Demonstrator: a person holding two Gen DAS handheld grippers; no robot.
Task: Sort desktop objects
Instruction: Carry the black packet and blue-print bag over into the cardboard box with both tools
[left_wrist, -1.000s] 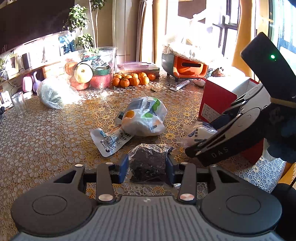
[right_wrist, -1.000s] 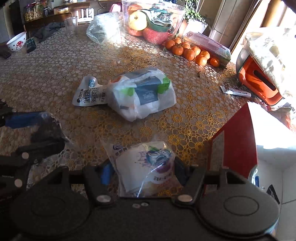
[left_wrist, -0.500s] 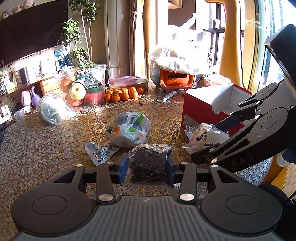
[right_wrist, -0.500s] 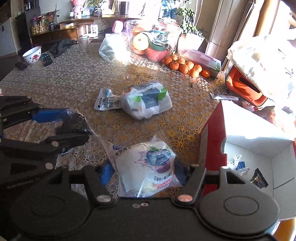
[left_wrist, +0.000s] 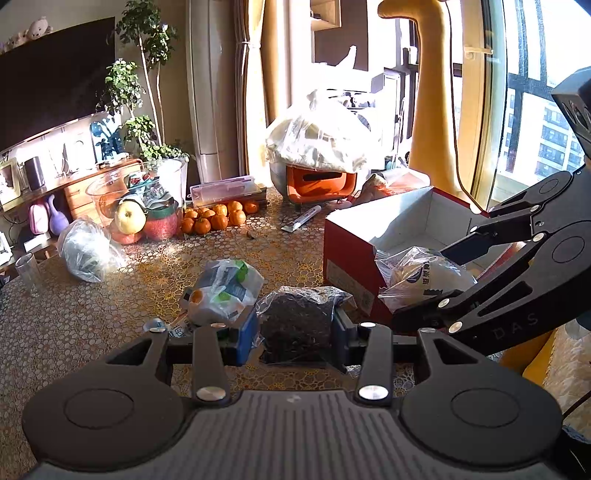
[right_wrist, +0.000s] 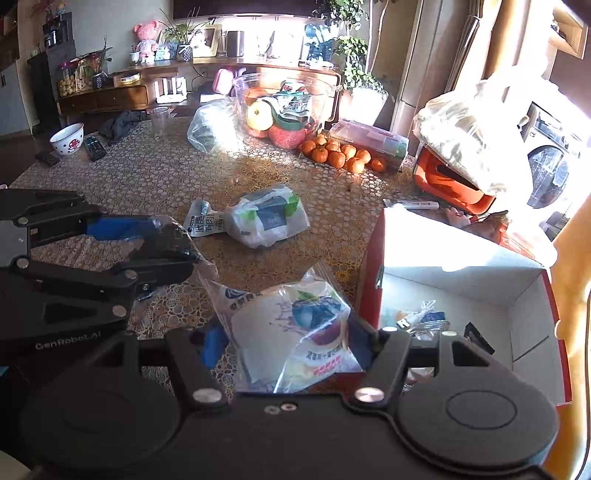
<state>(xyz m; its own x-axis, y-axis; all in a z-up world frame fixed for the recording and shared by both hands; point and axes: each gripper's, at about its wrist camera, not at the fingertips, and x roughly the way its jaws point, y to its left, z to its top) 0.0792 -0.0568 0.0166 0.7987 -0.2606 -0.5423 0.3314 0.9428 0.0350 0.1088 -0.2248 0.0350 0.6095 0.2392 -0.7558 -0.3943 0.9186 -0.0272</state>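
My left gripper (left_wrist: 293, 328) is shut on a clear bag of dark dried food (left_wrist: 299, 317), held above the table. My right gripper (right_wrist: 284, 341) is shut on a clear bag with a white snack pack (right_wrist: 291, 332), held beside the near left corner of the open red box (right_wrist: 373, 280). In the left wrist view the right gripper and its bag (left_wrist: 424, 277) are at the box's (left_wrist: 351, 258) near corner. In the right wrist view the left gripper (right_wrist: 147, 243) holds its dark bag at the left. A white and green bag (right_wrist: 269, 219) and a flat white pouch (right_wrist: 203, 223) lie mid-table.
The red box holds small items (right_wrist: 421, 321). At the table's far side stand a clear bowl of fruit (right_wrist: 280, 107), several tangerines (right_wrist: 340, 155), a plastic case (right_wrist: 369, 142), a grey bag (right_wrist: 210, 127), a glass (right_wrist: 159, 122) and an orange container (right_wrist: 450, 184) under plastic.
Both grippers have risen with their bags, so more of the table and room shows. The right gripper has moved closer to the red box, whose inside now shows.
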